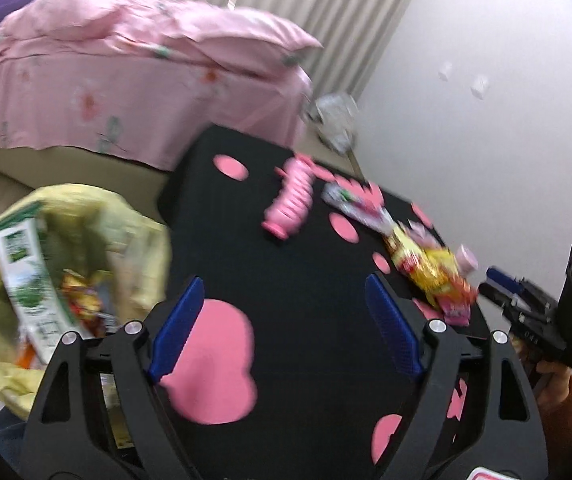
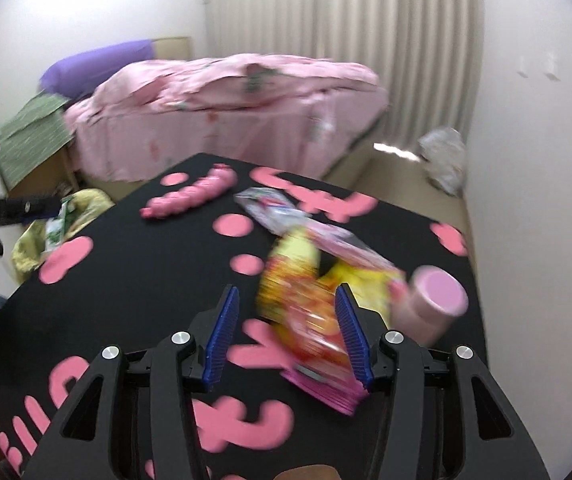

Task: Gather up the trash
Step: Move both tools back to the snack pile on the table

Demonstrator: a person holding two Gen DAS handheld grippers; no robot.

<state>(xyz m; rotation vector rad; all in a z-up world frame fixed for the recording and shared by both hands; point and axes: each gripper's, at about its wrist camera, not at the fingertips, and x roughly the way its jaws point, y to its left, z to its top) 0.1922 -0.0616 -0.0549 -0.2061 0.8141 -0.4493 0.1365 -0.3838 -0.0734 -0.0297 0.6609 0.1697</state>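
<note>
Looking maybe halfway; your yellow-lined trash bin beside the black pink-patterned table already holds a green-white carton; left gripper gapes wide, empty; right gripper open around the crinkly yellow-red snack wrapper, ungrabbed; silvery-pink packet remains too.

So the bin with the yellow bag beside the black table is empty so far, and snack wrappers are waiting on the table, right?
Not quite. The bin is not empty: the left wrist view shows a green and white carton and some wrappers already in it. The rest holds: it stands beside the black table, and a yellow snack wrapper lies on the table.
</note>
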